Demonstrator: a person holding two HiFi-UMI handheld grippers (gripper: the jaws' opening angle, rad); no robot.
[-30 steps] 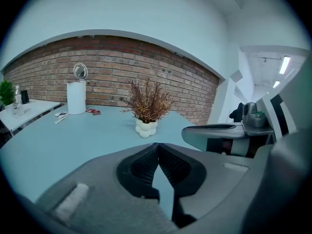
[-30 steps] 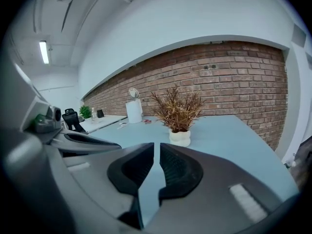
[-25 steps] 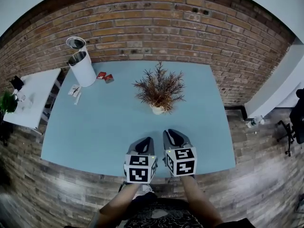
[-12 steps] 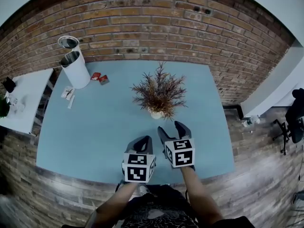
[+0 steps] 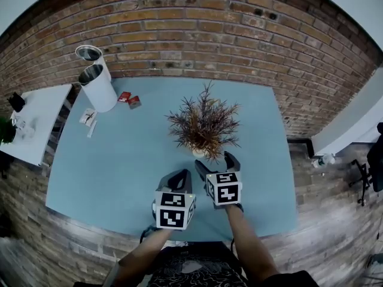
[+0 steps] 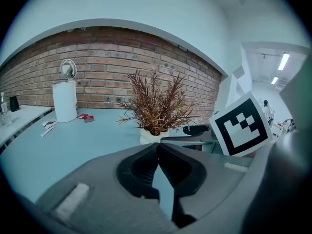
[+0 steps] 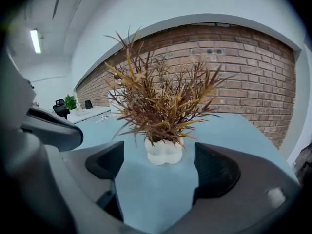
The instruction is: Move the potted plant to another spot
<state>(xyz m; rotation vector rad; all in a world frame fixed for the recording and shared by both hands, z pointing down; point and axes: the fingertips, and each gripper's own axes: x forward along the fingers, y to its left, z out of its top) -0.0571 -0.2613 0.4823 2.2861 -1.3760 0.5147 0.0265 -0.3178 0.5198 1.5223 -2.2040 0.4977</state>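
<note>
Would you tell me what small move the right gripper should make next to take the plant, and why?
Probably ease the right gripper forward until the pot sits between its jaws. They are opening with nothing between them, and the white pot stands on the table just ahead, in line with the gap. The left gripper is shut, beside it.

Light: bright, even, soft shadows | my views: fisheye bend, dark corners | ceiling strip [image 7: 35, 40] glares far left | focus: sharp

One potted plant [image 5: 204, 127]; one green plant [image 5: 6, 129]; one white bin [image 5: 100, 88]; two red packets [image 5: 124, 96]; blue table [image 5: 114, 160], white table [image 5: 39, 121]: two.
</note>
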